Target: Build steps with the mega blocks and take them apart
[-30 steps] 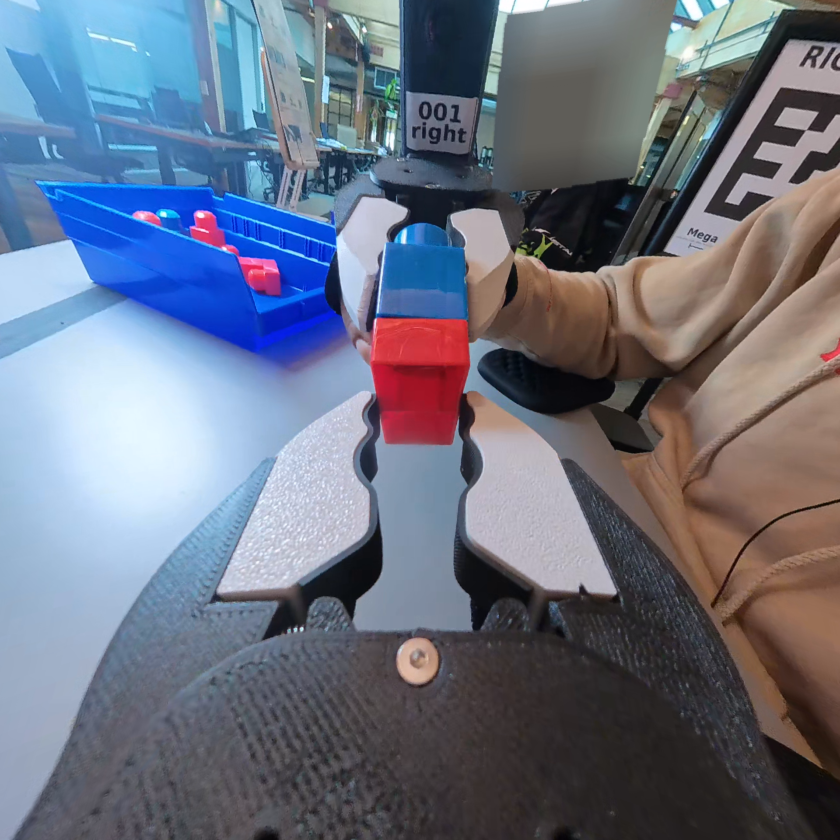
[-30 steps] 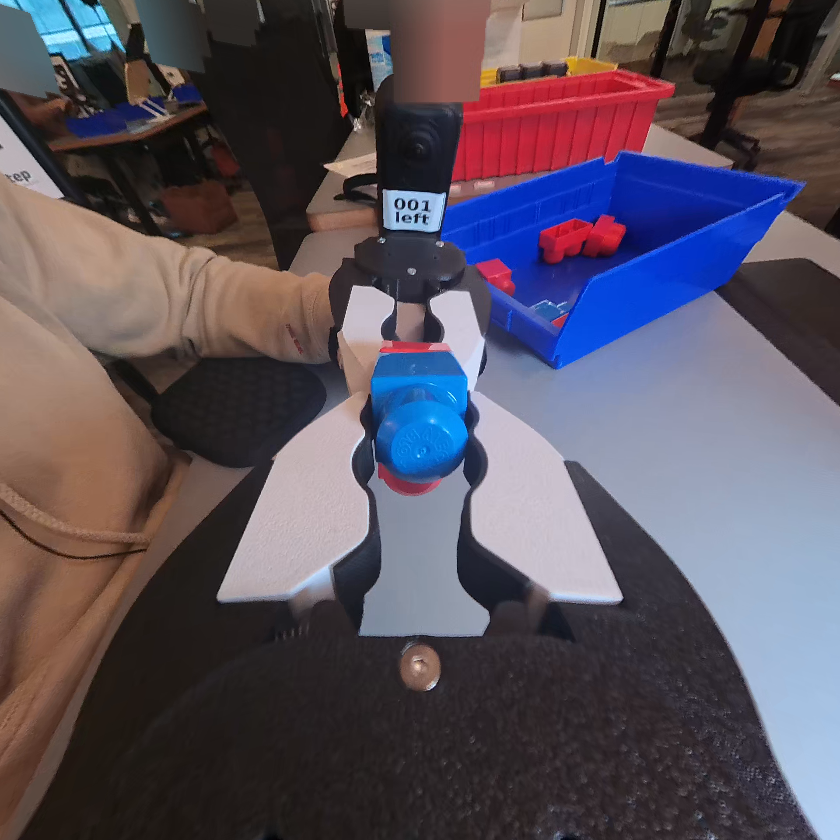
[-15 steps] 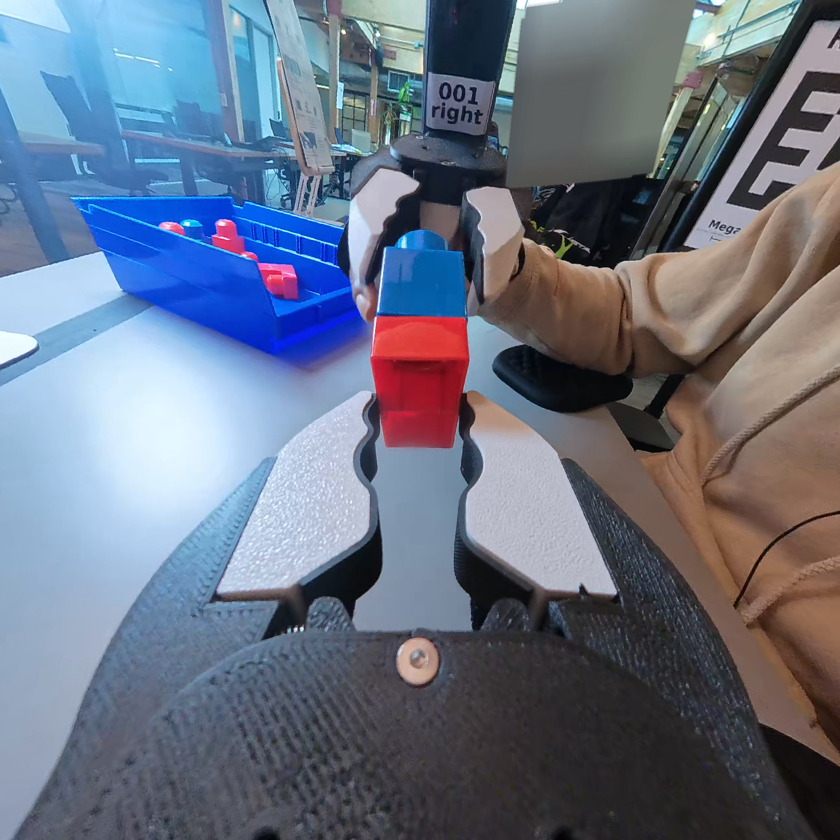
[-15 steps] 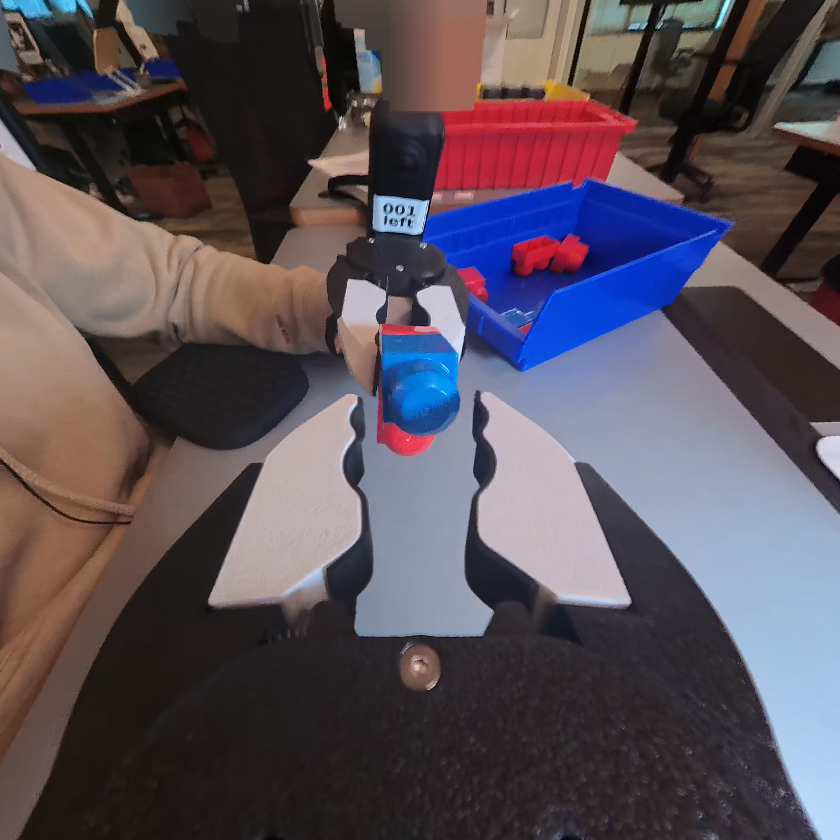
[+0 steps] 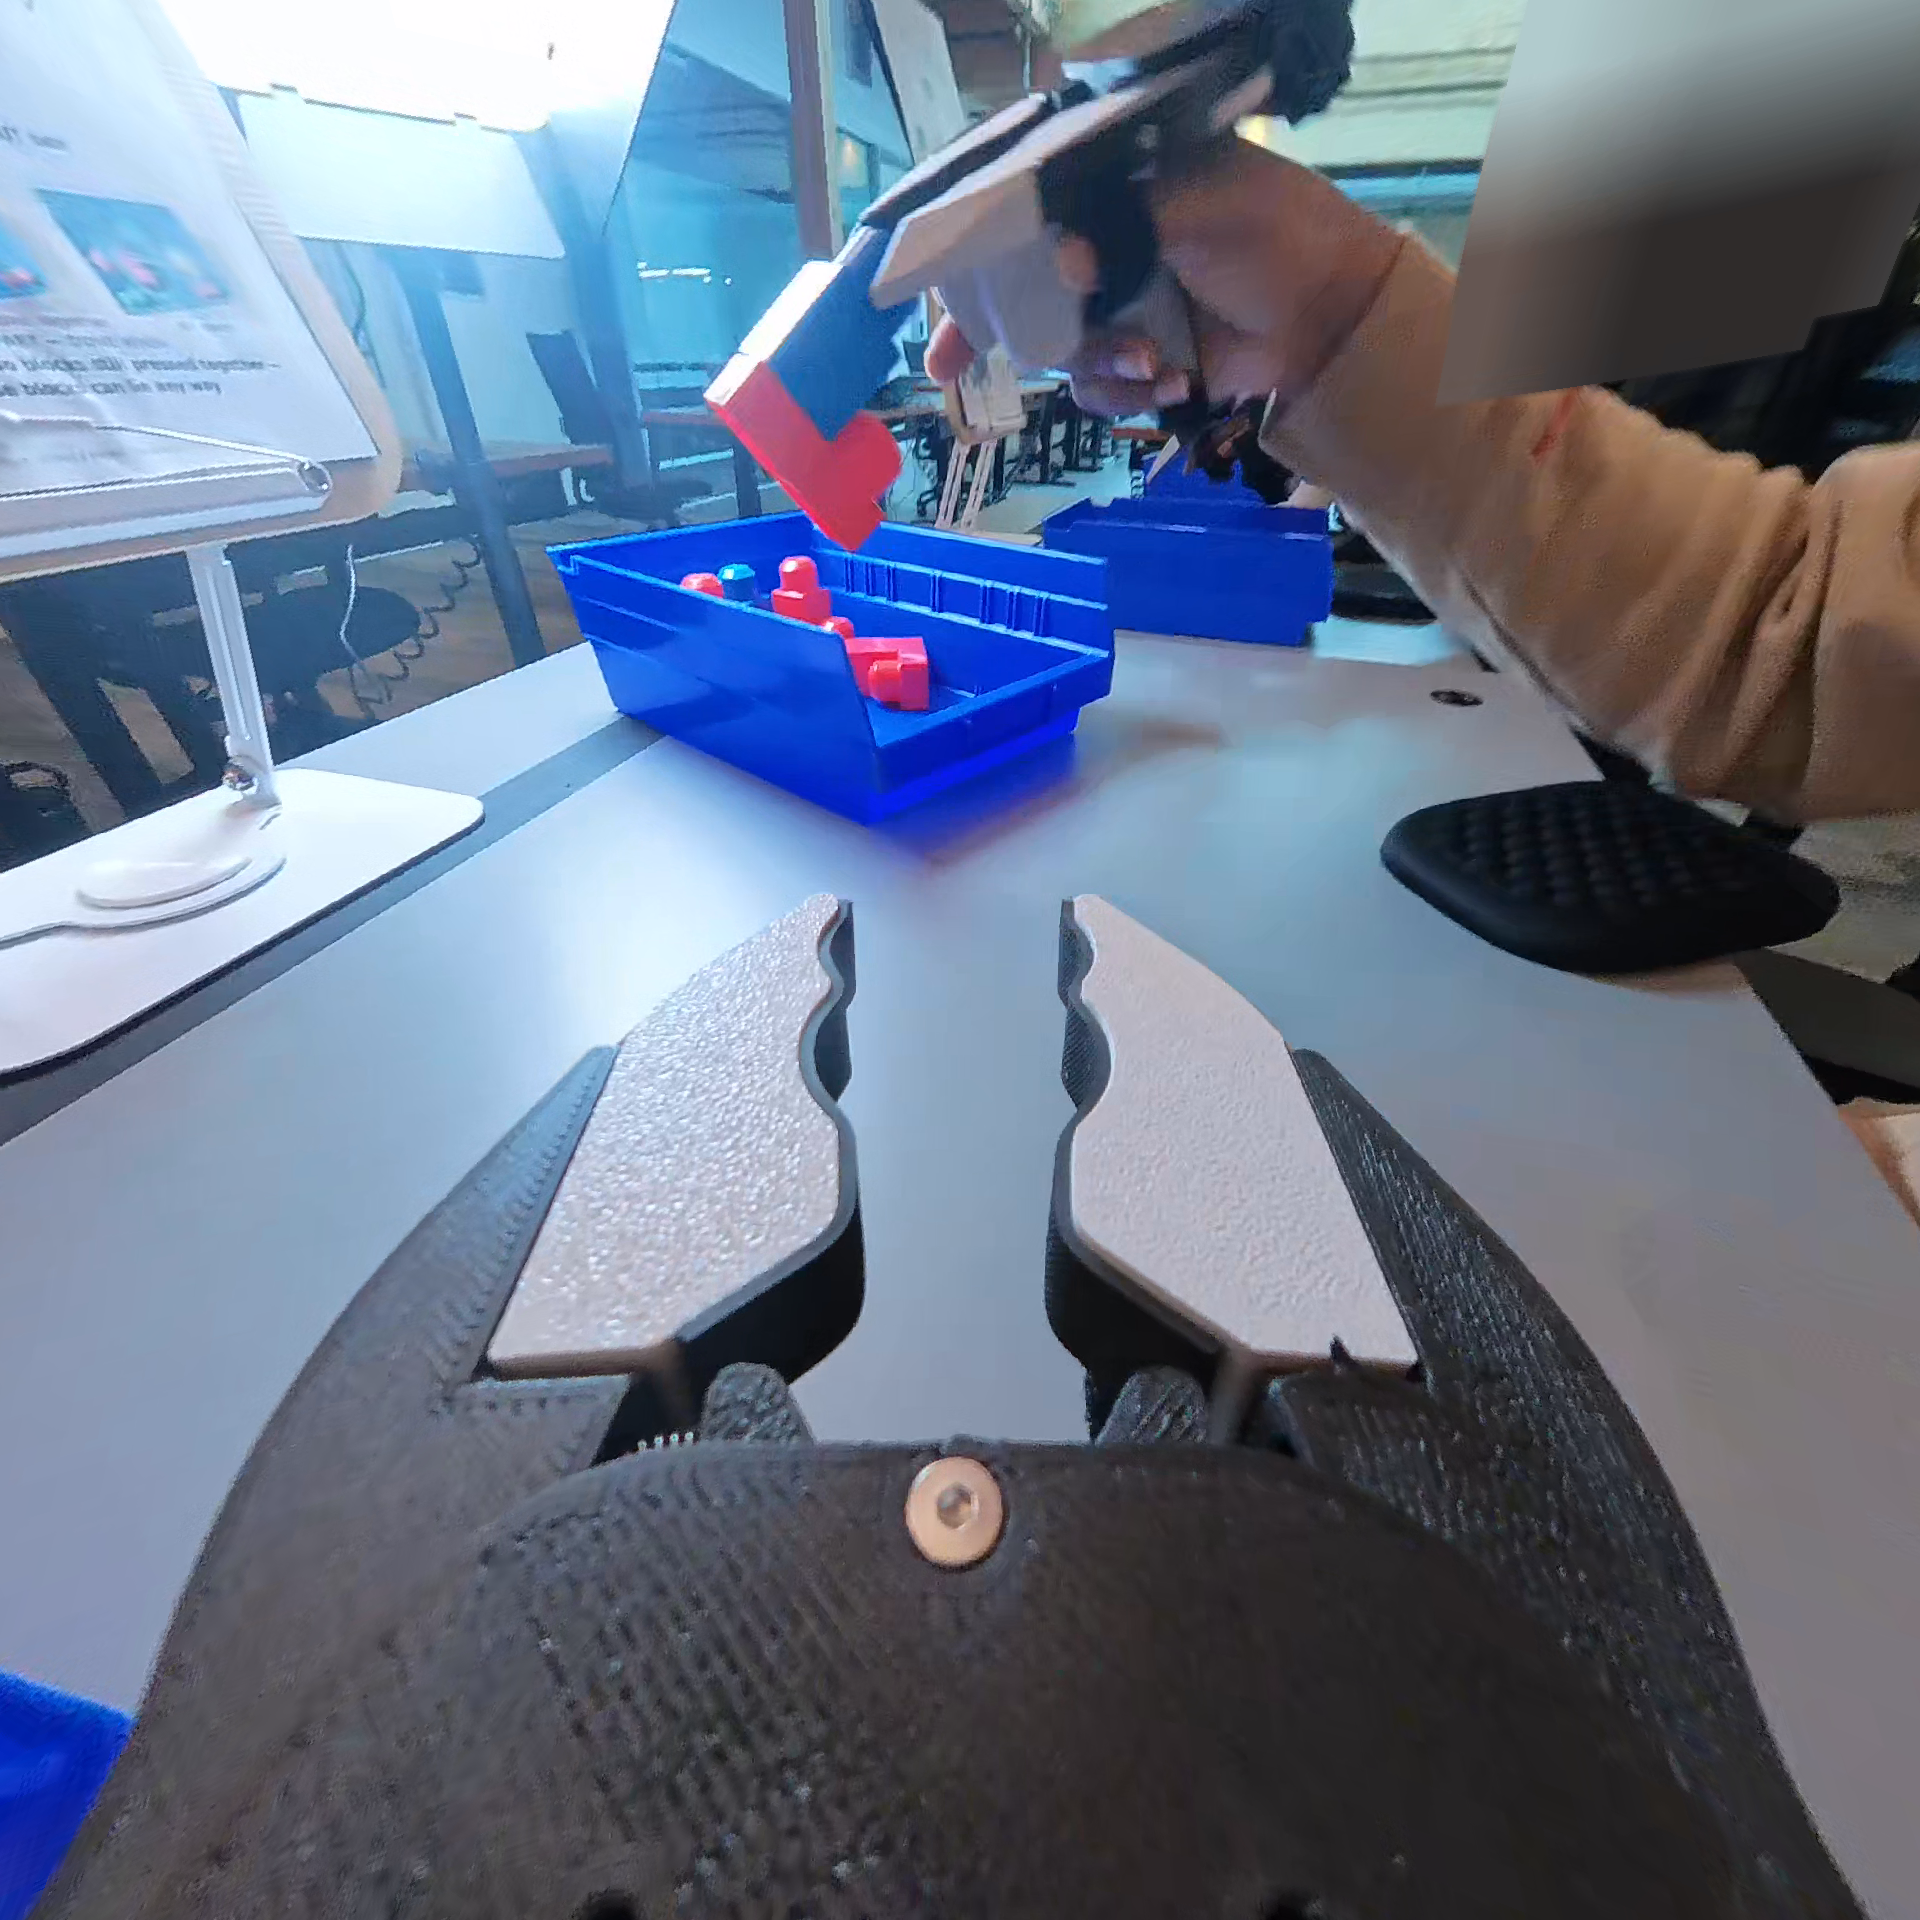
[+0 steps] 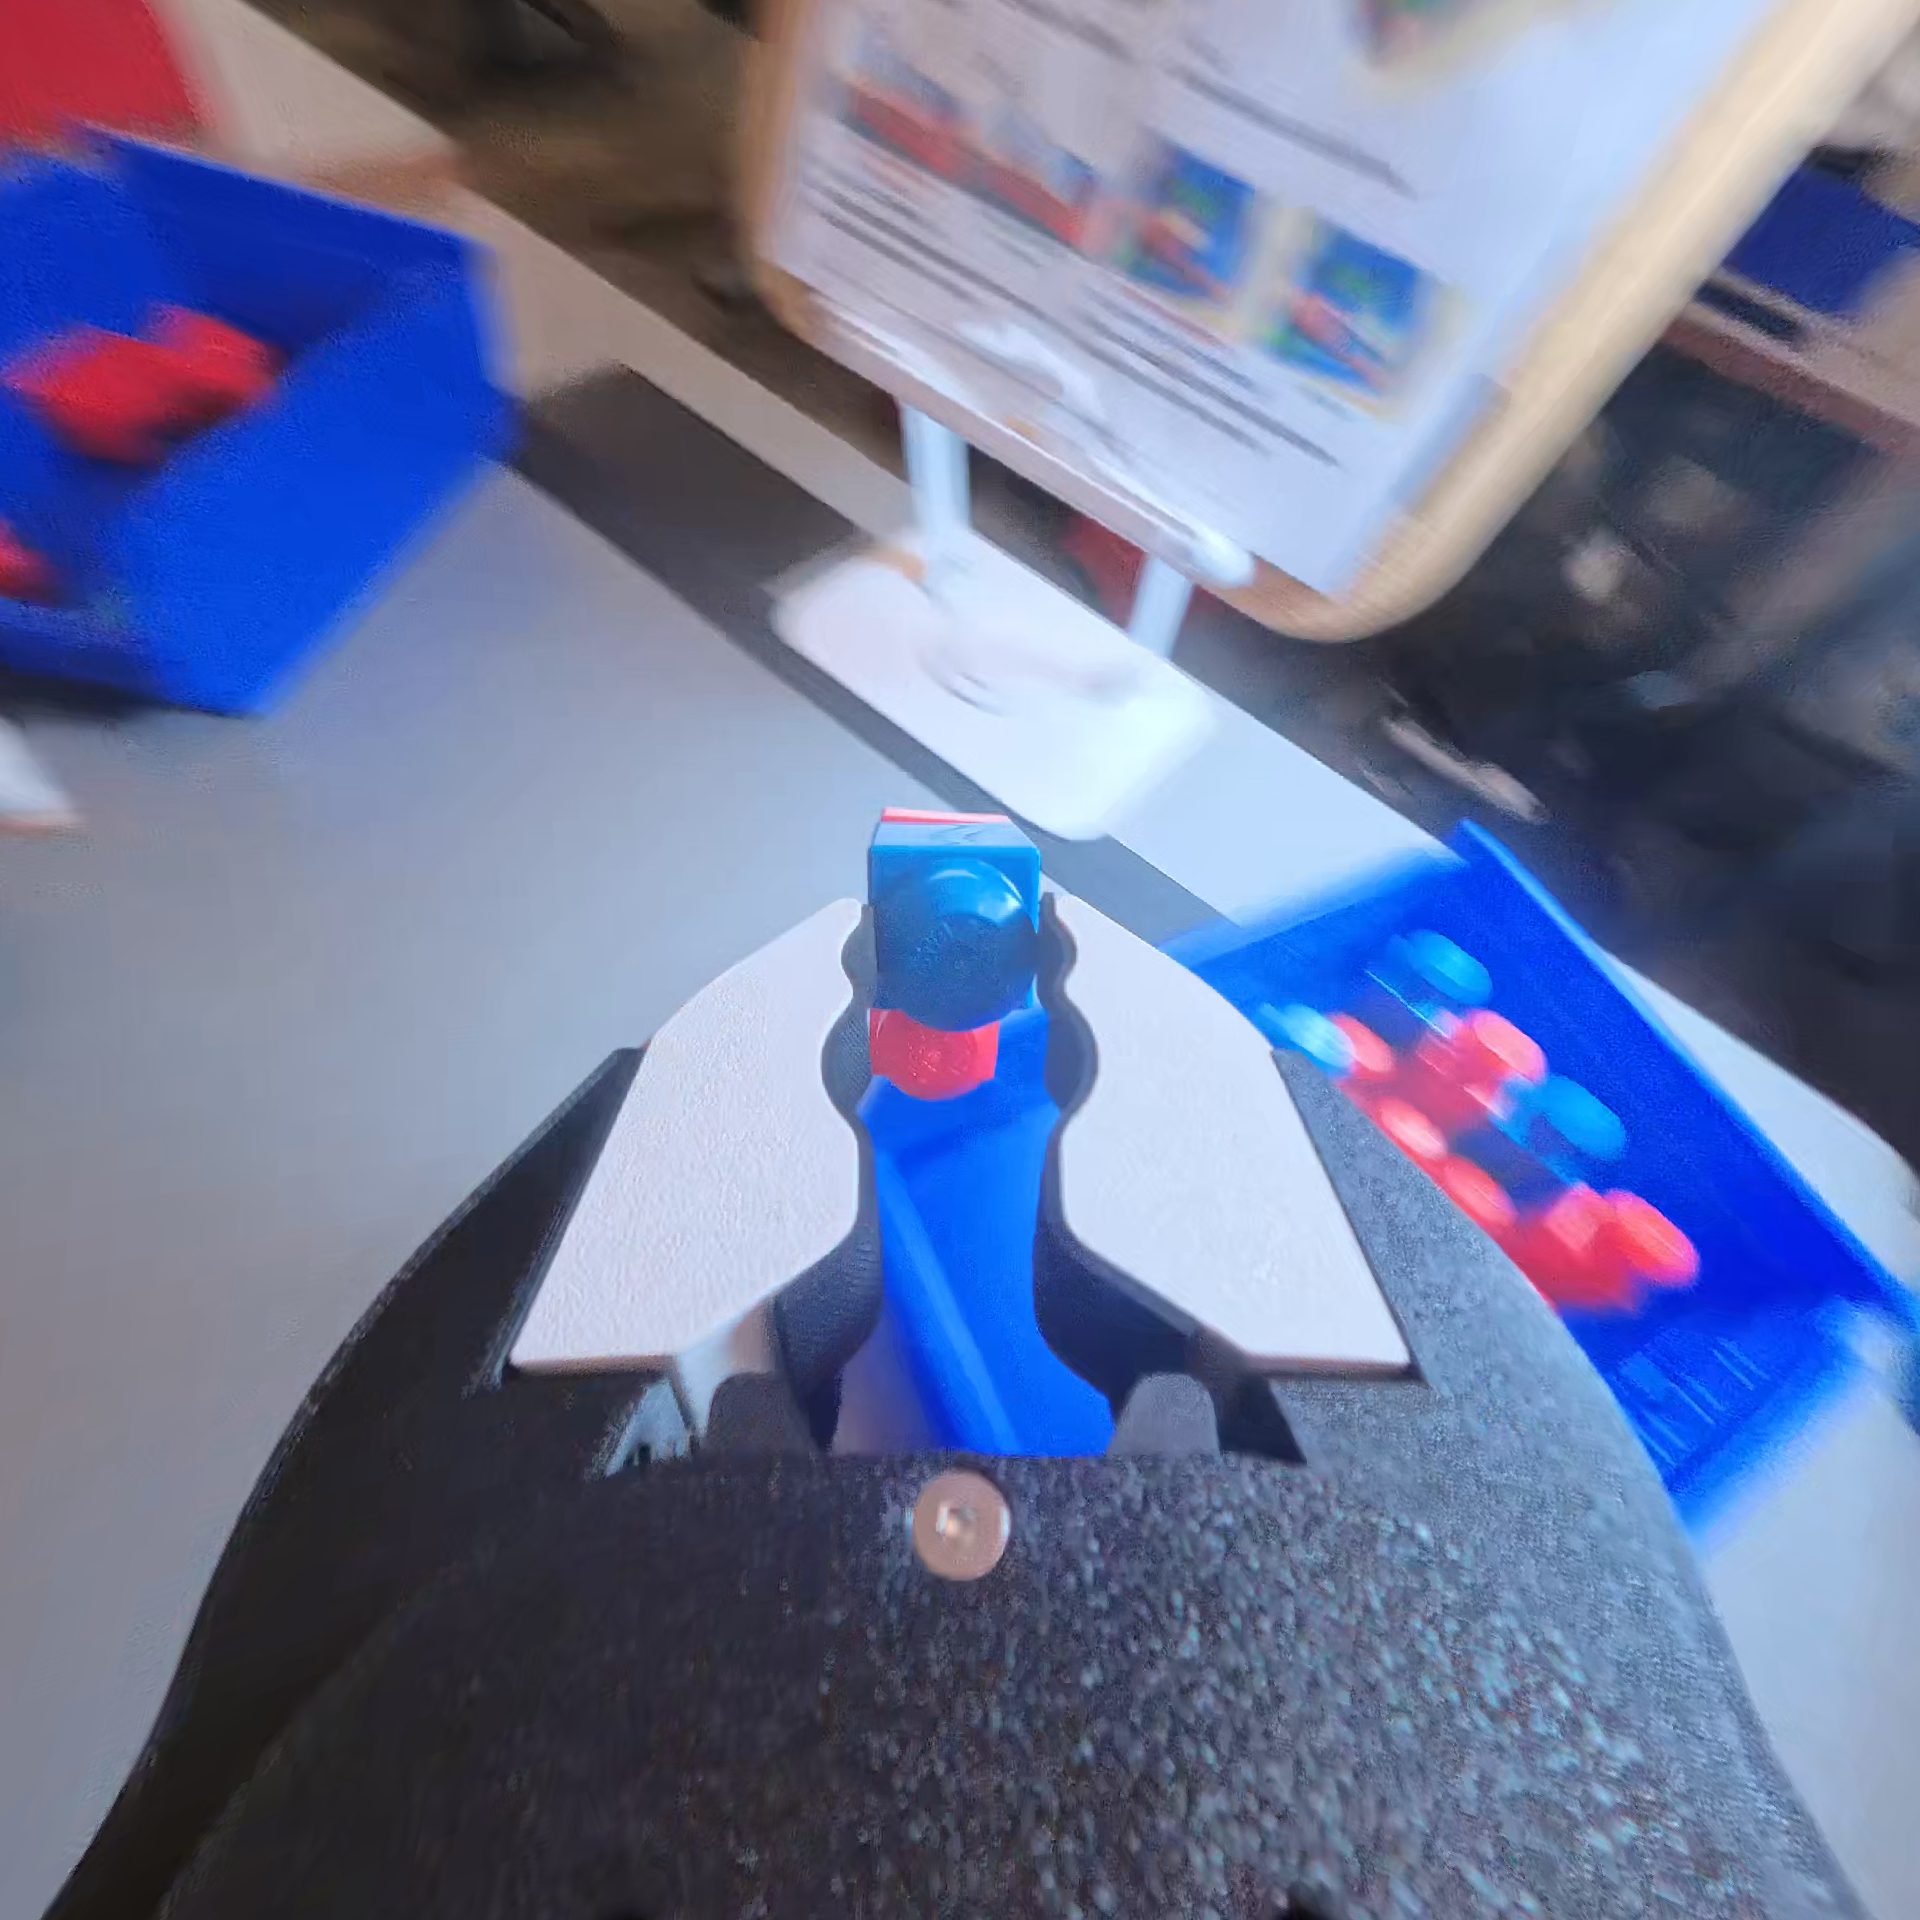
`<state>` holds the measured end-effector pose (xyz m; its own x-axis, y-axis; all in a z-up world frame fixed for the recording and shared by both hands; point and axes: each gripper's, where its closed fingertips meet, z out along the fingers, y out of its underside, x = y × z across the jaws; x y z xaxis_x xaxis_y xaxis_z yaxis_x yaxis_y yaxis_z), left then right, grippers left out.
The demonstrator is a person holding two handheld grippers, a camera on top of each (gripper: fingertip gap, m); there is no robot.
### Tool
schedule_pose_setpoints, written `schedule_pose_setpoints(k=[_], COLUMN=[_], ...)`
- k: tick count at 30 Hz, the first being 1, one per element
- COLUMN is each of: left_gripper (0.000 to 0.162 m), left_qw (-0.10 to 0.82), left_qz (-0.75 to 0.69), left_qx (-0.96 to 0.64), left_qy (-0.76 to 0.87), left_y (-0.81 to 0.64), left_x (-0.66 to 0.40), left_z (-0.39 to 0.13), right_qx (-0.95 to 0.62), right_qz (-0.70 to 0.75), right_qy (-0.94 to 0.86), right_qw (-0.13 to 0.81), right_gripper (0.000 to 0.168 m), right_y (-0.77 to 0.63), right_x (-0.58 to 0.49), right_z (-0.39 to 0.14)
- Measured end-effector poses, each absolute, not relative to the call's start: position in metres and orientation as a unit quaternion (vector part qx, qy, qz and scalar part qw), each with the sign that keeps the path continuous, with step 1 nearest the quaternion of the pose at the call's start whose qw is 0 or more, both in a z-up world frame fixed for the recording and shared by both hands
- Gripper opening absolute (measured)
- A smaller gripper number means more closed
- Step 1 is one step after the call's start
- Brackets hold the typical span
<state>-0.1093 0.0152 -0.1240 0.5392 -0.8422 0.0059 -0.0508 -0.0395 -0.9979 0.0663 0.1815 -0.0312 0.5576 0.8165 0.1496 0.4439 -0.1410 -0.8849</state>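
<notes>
My left gripper point(image 5: 956, 914) is open and empty, low over the grey table point(image 5: 416, 1039). My right gripper point(image 6: 956, 925) is shut on a blue block point(image 6: 951, 925) that is joined to a red block point(image 6: 933, 1055). In the left wrist view the right gripper point(image 5: 883, 281) holds this blue and red piece point(image 5: 805, 416) tilted in the air above a blue bin point(image 5: 831, 665). That bin holds several red blocks and a blue one. In the blurred right wrist view a second blue bin point(image 6: 1507, 1143) with several red and blue blocks lies below and to the right of the piece.
A white stand point(image 5: 156, 862) with an instruction sheet point(image 5: 125, 260) is at the left. It also shows in the right wrist view point(image 6: 1143, 260). A black armrest pad point(image 5: 1600, 883) is at the right. A person's beige sleeve point(image 5: 1610, 582) reaches across. Another blue bin point(image 5: 1195, 571) stands farther back. The tips of one gripper are about 30 cm away from the tips of the other.
My left gripper let go of the red block and opened. My right gripper closed on the blue block again and carried the joined piece up and away over the bin.
</notes>
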Motion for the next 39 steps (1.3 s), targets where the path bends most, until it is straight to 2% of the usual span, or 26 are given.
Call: schedule_pose_setpoints(k=[4,8,15,20,24,27,30,33,36,39], left_gripper=[0.036,0.034,0.033,0.035,0.036,0.037,0.043,0.051,0.049,0.051], left_qw=[0.591,0.583,0.572,0.567,0.586,0.580,0.530,0.446,0.331,0.175], left_qz=[-0.310,-0.285,-0.277,-0.288,-0.267,-0.272,-0.228,-0.110,0.045,0.150], left_qx=[-0.649,-0.661,-0.677,-0.690,-0.694,-0.715,-0.781,-0.862,-0.921,-0.951], left_qy=[0.364,0.377,0.371,0.346,0.322,0.279,0.239,0.216,0.201,0.208], left_y=[0.016,0.019,0.027,0.033,0.039,0.046,0.061,0.081,0.096,0.086], left_x=[-0.105,-0.105,-0.112,-0.119,-0.137,-0.170,-0.224,-0.297,-0.381,-0.442], left_z=[-0.134,-0.146,-0.157,-0.157,-0.134,-0.106,-0.099,-0.110,-0.132,-0.165], right_qx=[-0.846,-0.909,-0.934,-0.889,-0.802,-0.756,-0.733,-0.717,-0.706,-0.698], right_qz=[0.055,0.025,0.054,0.077,0.155,0.207,0.240,0.257,0.272,0.276], right_qy=[-0.328,-0.227,-0.149,-0.163,-0.226,-0.294,-0.353,-0.396,-0.417,-0.426], right_qw=[0.418,0.348,0.320,0.422,0.530,0.548,0.529,0.512,0.504,0.505], right_gripper=[0.030,0.029,0.030,0.045,0.045,0.045,0.045,0.044,0.043,0.041], right_y=[0.272,0.319,0.344,0.341,0.289,0.221,0.156,0.108,0.080,0.069], right_x=[0.146,0.187,0.186,0.176,0.137,0.106,0.085,0.069,0.056,0.049], right_z=[-0.080,-0.134,-0.181,-0.148,-0.085,-0.064,-0.068,-0.084,-0.101,-0.116])
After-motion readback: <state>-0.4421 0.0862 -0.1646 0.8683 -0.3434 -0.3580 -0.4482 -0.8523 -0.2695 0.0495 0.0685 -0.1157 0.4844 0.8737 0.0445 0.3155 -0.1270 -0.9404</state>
